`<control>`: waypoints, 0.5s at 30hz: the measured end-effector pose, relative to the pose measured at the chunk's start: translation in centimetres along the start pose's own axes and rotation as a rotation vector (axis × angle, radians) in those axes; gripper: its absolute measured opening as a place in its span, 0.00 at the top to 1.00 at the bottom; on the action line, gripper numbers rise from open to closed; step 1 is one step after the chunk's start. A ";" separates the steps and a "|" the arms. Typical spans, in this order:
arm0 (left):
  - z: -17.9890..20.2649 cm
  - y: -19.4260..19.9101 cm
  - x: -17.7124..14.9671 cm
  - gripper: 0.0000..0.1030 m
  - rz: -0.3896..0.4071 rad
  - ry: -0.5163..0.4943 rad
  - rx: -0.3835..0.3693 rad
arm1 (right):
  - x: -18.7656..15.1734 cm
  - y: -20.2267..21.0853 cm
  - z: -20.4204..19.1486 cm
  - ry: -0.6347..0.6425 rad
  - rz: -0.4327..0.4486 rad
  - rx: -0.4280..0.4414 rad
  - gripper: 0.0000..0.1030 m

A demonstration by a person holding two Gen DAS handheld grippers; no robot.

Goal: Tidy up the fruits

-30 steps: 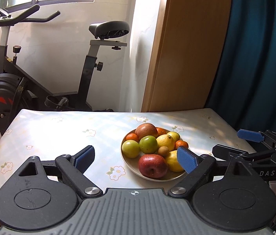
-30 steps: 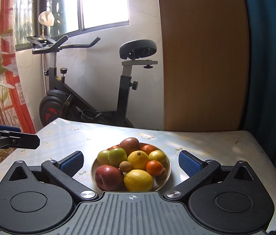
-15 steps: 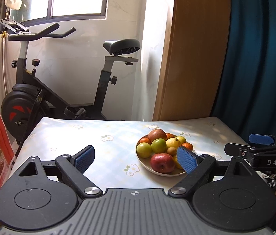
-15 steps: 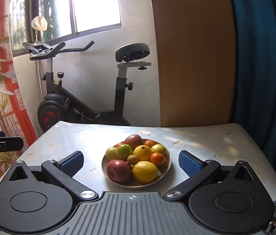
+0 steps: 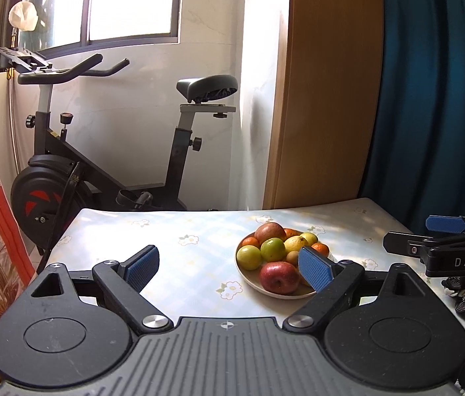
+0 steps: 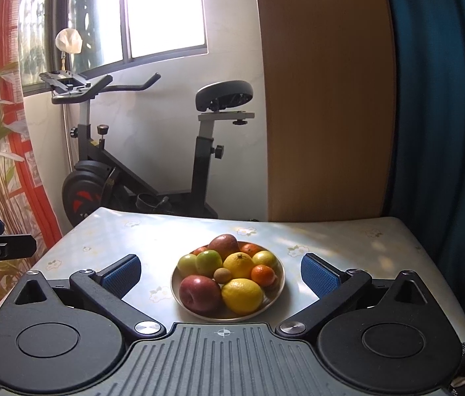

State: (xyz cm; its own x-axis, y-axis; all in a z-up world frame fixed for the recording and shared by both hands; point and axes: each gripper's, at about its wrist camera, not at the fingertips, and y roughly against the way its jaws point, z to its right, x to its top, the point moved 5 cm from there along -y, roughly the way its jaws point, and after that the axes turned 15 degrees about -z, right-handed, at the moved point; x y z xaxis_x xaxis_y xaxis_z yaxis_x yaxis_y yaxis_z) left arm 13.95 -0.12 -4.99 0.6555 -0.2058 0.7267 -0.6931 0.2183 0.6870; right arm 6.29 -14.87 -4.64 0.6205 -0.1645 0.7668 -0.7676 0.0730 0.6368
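A shallow pale plate [image 6: 273,302] [image 5: 252,280] piled with fruit stands on the flowered table. The pile holds a red apple [image 6: 199,293] [image 5: 279,276], a big lemon [image 6: 242,295], green apples [image 6: 208,261] [image 5: 272,249], small oranges [image 6: 263,274] and a kiwi [image 6: 222,275]. My right gripper [image 6: 220,272] hovers open in front of the plate, nothing between its blue pads. My left gripper [image 5: 230,265] is open too, held back and to the left of the plate; its right pad [image 5: 315,269] hides part of the fruit. Each gripper shows at the edge of the other's view.
The table [image 5: 179,231] wears a pale flowered cloth. Behind it stands a black exercise bike [image 5: 67,178] [image 6: 107,171] under a window, with a wooden panel [image 6: 324,99] and a blue curtain [image 6: 447,115] to the right. Red patterned curtain at the left.
Both grippers have pulled back and risen from the plate, which now looks smaller and farther off. Both stay open and empty.
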 end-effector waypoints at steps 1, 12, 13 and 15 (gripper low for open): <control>0.0 0.0 0.0 0.10 0.000 0.003 -0.003 | 0.0 0.0 0.0 0.000 -0.001 0.000 0.00; 0.1 0.4 -0.2 0.10 0.003 -0.007 0.000 | 0.0 0.2 -0.1 0.001 0.010 -0.005 0.00; 0.1 0.4 -0.2 0.10 0.002 -0.006 -0.002 | 0.0 0.2 -0.1 0.000 0.011 -0.006 0.00; 0.1 0.4 -0.2 0.10 -0.001 -0.004 -0.007 | -0.1 0.3 -0.1 0.000 0.012 -0.006 0.00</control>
State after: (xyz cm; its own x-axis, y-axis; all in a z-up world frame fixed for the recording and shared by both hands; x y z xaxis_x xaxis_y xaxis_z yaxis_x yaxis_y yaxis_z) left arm 13.50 -0.08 -4.88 0.6547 -0.2096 0.7262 -0.6907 0.2244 0.6874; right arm 6.02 -14.73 -4.45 0.6110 -0.1634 0.7746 -0.7742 0.0809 0.6277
